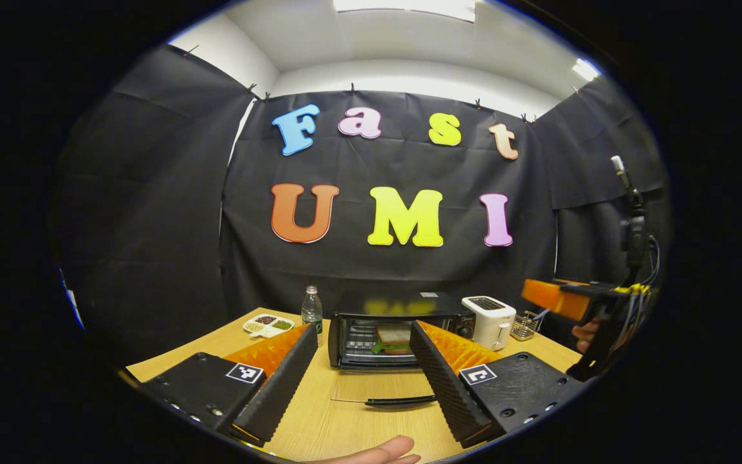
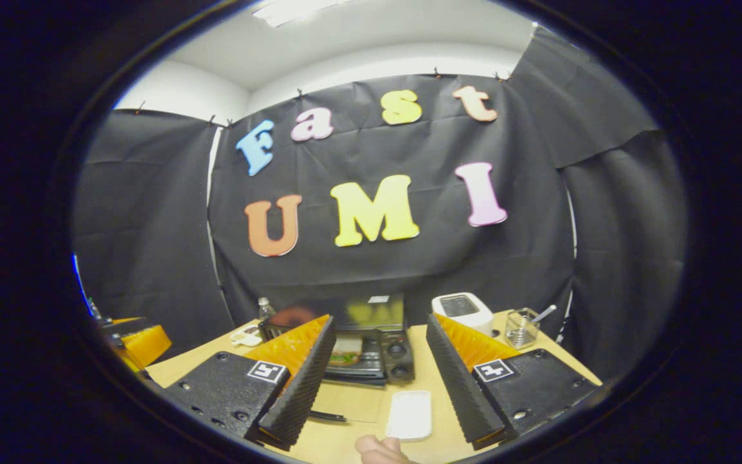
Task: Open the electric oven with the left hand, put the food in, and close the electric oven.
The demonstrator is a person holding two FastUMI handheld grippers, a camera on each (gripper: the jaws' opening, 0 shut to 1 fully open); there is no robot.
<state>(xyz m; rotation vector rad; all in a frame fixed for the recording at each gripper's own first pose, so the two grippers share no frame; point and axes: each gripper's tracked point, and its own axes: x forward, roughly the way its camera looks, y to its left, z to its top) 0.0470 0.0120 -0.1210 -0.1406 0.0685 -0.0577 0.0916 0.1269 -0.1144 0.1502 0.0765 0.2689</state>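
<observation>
I hold 2 grippers above the near edge of the wooden table [image 1: 358,386]. In the left gripper view, my left gripper [image 1: 363,380] has its 2 fingers spread wide with nothing between them, hanging over the table in front of the electric oven [image 1: 391,330]. The oven sits at the far middle of the table with its glass door [image 1: 384,386] folded down flat toward me, the dark door handle [image 1: 403,401] lying nearest. Inside, on the wire rack, the sandwich [image 1: 393,339] rests with a green leaf showing at its edge.

Right of the oven stands a white toaster [image 1: 489,320], and just beyond it a small wire basket [image 1: 524,326]. Left of the oven are a clear bottle [image 1: 312,308] and a white divided dish [image 1: 268,325] holding small portions. A fingertip [image 1: 377,453] shows at the near edge.

In the right gripper view, my right gripper [image 2: 380,386] is also spread apart and holds nothing, raised over the near table. Below it lies an empty white plate [image 2: 409,414], near the open door's right corner. The oven's 2 knobs [image 2: 399,358] face me. In the left gripper view this right gripper appears at far right, well apart from the oven.
</observation>
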